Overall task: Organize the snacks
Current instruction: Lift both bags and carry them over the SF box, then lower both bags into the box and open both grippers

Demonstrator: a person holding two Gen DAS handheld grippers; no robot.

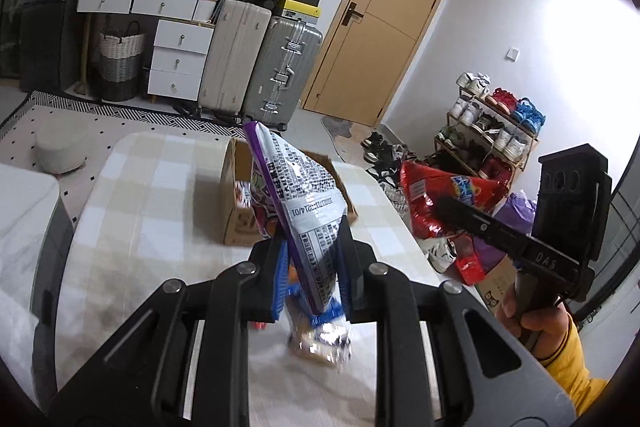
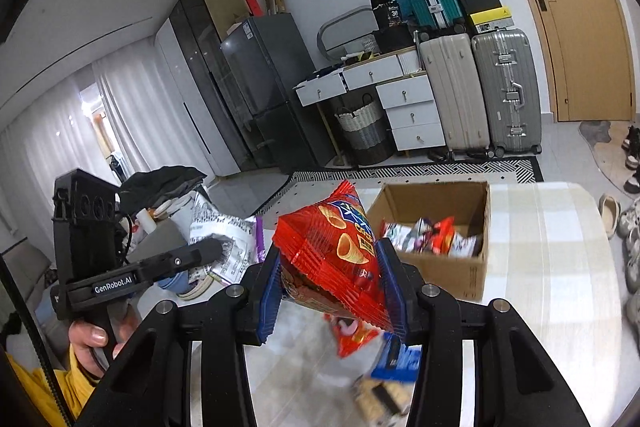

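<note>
Nearest the left wrist camera, the left gripper [image 1: 310,267] is clenched on a silver and purple snack bag [image 1: 296,195], its blue pads pinching the bag's lower part so that the bag stands up above the table [image 1: 132,195]. Under it, blurred, a blue and silver packet [image 1: 324,339] lies on the checked cloth. The right gripper [image 2: 332,287] grasps a red snack bag [image 2: 336,247] between its blue pads and holds it clear of the table; a blue packet [image 2: 396,359] lies blurred below it. Each gripper shows in the other's view, held by a hand [image 1: 536,315] in a yellow sleeve [image 1: 576,367]. Farther on, an open cardboard box [image 2: 468,267] stands on the table with several snack packs [image 2: 428,235] inside. Beyond the table, suitcases [image 2: 504,87] and white drawers [image 2: 412,115] stand along the far wall.
</note>
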